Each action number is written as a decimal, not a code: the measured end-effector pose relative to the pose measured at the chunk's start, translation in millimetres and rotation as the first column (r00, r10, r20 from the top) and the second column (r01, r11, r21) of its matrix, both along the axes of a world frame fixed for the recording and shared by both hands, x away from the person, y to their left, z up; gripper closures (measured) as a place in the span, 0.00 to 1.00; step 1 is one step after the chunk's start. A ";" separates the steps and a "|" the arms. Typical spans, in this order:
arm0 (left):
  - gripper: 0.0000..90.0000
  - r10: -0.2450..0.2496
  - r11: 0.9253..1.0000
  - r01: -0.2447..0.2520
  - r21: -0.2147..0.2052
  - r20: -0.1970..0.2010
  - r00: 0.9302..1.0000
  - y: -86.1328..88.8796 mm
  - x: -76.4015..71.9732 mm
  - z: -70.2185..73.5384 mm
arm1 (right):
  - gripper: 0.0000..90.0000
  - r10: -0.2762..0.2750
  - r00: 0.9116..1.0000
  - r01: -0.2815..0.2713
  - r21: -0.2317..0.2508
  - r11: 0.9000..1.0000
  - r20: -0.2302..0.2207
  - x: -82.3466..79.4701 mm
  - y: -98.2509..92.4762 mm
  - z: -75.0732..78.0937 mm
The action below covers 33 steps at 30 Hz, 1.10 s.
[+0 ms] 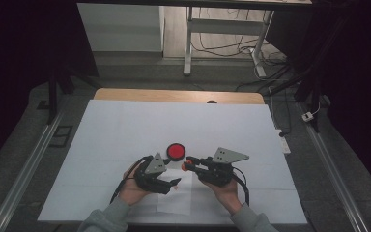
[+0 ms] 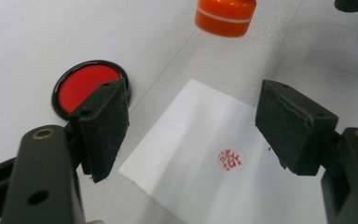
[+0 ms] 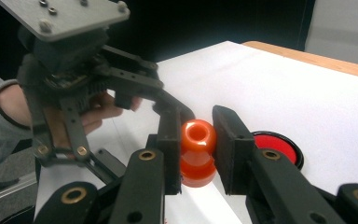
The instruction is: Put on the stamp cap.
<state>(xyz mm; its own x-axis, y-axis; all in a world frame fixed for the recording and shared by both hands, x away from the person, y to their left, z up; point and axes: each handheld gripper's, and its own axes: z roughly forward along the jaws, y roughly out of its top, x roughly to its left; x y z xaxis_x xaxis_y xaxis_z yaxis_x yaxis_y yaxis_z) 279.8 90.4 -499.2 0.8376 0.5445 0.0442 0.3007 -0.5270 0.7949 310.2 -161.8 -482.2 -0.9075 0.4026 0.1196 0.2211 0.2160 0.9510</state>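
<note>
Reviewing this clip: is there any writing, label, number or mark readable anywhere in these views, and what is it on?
Red round seal imprint on the white paper sheet: a few red characters inside a circle, too small and blurred to read.
Orange stamp: no lettering visible on it.
Red ink pad: no lettering visible.
Nothing else in the views carries readable text.

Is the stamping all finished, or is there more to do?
The stamping looks done: a red seal mark sits on the white paper. The right gripper holds the orange stamp lifted. The left gripper is open above the paper. Probably left: putting the stamp down near the red ink pad.
</note>
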 end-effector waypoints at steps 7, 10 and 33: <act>0.28 0.035 0.999 -0.035 -0.031 -0.016 0.999 27.7 -8.6 2.5 | 0.81 -0.011 1.000 0.011 0.001 1.000 0.002 1.8 -3.1 1.3; 0.29 0.059 0.997 -0.060 -0.039 -0.022 0.998 42.2 -13.6 1.9 | 0.81 -0.015 1.000 0.015 -0.004 1.000 0.006 2.7 -4.5 2.1; 0.29 0.178 0.980 -0.183 -0.081 -0.064 0.982 111.9 -47.7 -8.6 | 0.81 -0.052 0.999 0.053 -0.030 0.998 0.015 10.7 -12.5 2.1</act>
<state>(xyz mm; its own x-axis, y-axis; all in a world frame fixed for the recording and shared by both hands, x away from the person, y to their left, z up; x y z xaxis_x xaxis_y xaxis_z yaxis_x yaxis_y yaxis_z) 232.2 202.3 -507.7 0.7251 0.6865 -0.0540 0.4299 -0.3901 0.8142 320.9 -174.3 -480.1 -0.8865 0.4531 0.0937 0.2195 0.2336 0.9472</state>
